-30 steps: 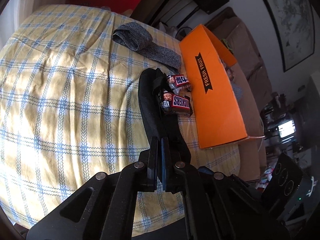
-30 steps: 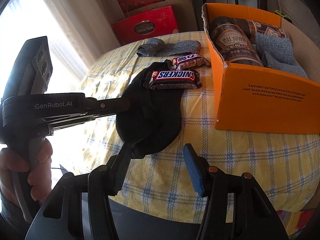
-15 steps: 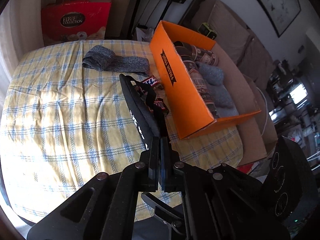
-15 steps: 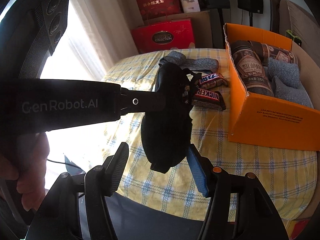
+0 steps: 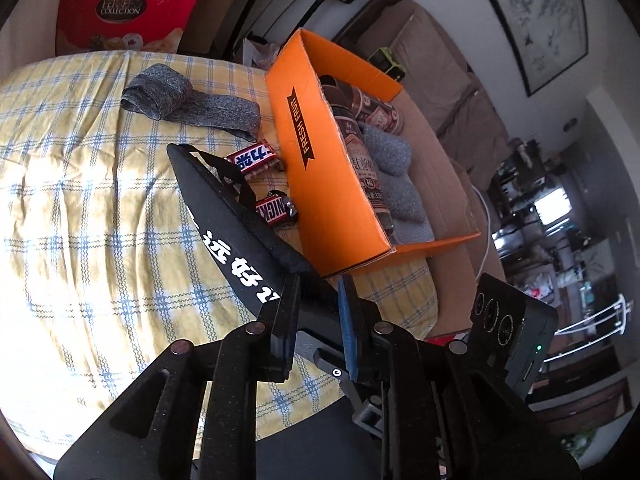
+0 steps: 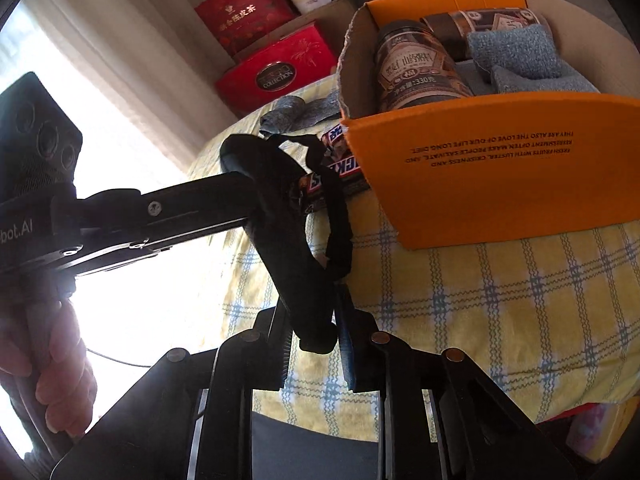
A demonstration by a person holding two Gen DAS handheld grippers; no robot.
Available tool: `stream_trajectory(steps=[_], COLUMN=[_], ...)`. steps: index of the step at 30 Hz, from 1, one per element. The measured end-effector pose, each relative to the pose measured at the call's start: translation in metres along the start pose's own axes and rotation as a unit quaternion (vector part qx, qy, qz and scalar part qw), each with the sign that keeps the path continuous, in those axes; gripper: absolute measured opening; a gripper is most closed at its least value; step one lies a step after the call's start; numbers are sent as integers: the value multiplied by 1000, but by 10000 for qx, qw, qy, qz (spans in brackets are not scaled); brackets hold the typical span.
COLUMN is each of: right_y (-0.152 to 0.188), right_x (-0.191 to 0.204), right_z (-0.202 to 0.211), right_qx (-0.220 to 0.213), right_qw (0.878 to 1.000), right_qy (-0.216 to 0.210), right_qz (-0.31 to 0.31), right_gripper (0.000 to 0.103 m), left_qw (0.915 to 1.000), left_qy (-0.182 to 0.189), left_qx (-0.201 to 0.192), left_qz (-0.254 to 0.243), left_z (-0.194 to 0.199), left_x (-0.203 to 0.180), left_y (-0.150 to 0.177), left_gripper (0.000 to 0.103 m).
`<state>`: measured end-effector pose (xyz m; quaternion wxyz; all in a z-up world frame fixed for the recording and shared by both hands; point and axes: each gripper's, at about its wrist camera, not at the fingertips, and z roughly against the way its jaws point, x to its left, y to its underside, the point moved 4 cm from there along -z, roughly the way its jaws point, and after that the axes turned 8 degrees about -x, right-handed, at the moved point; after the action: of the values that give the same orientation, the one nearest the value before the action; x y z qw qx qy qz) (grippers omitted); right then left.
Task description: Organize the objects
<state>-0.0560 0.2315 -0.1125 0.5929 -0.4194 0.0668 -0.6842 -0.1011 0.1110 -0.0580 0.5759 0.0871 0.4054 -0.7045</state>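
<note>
- Over the table's [image 5: 100, 220] near edge, beside the box [image 5: 320, 184], the mask [image 5: 240, 240] hangs between both claws, probably a handover.
- Your right claw [image 6: 316, 344] is closing on its end; your left claw [image 5: 316, 312] is opening, grip gone.

Black cap [image 6: 296, 248] apparently between closing right claw [image 6: 316, 354]

table [image 5: 80, 240], checked cloth | orange box [image 5: 320, 184] | grey sock [image 5: 192, 104] | two Snickers bars [image 5: 256, 160]

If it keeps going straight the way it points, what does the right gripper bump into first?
The black eye mask is already between the right gripper fingers, so that comes first. Past it, probably the Snickers bar lying by the orange box, though depth is hard to judge.
</note>
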Motion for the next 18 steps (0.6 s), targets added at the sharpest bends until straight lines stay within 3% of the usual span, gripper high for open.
stream_trajectory(steps=[3,6,9,13,18], right_y=[-1,-1,-2,-4,2], right_x=[-9,-11,-15,-17,-19], right_z=[-2,-1,3,6,-1], right_qx=[39,0,-4,48,290], right_qw=[9988,9982,9968,9939,9730], right_qy=[-224,-215,-276,-513,-1279], right_qz=[-425,-568,-749,-971,-1898], right_gripper=[19,14,14,13,11], left_qw=[9994,9982,9968,9967,9932], left_qy=[152,106,90,40,418], left_qx=[-153,-372,-499,-291,45], left_qz=[279,460,616,755,1081], left_z=[5,14,19,3,-20], left_x=[16,30,44,53,51], left_y=[1,1,0,5,22], left_gripper=[21,56,58,58,60])
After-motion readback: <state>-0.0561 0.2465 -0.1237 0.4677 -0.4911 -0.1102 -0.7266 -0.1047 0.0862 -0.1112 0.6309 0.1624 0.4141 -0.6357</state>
